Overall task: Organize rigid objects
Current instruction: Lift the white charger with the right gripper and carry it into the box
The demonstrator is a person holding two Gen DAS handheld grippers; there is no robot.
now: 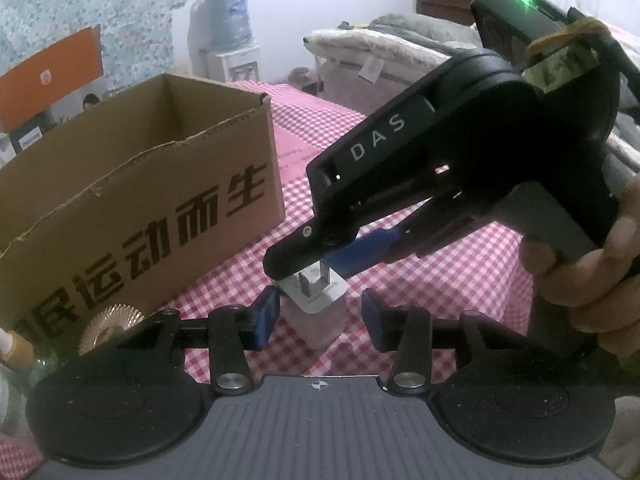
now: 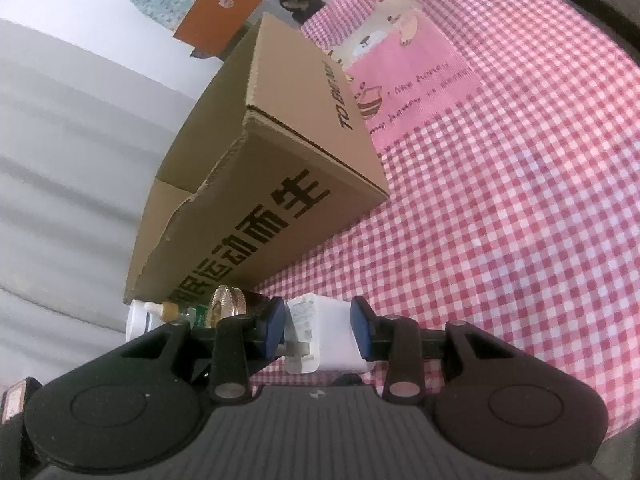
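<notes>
A white plug-in charger (image 2: pixel 320 332) with metal prongs sits between the blue pads of my right gripper (image 2: pixel 319 328), which is shut on it. In the left wrist view the right gripper's black finger (image 1: pixel 292 254) comes in from the right and holds the charger (image 1: pixel 316 300) prongs-up just above the checked cloth. My left gripper (image 1: pixel 320 318) stands open around the charger's lower body. Its left pad is close to the charger, and a clear gap shows at its right pad. An open cardboard box (image 1: pixel 140 200) with black printed characters stands to the left.
A gold ridged disc (image 1: pixel 110 324) and small bottles (image 2: pixel 138 316) lie against the box's (image 2: pixel 280 160) near corner. A hand (image 1: pixel 592 280) holds the right gripper's handle. A pink checked cloth (image 2: pixel 500 220) covers the table, with bedding and a water dispenser (image 1: pixel 230 20) beyond.
</notes>
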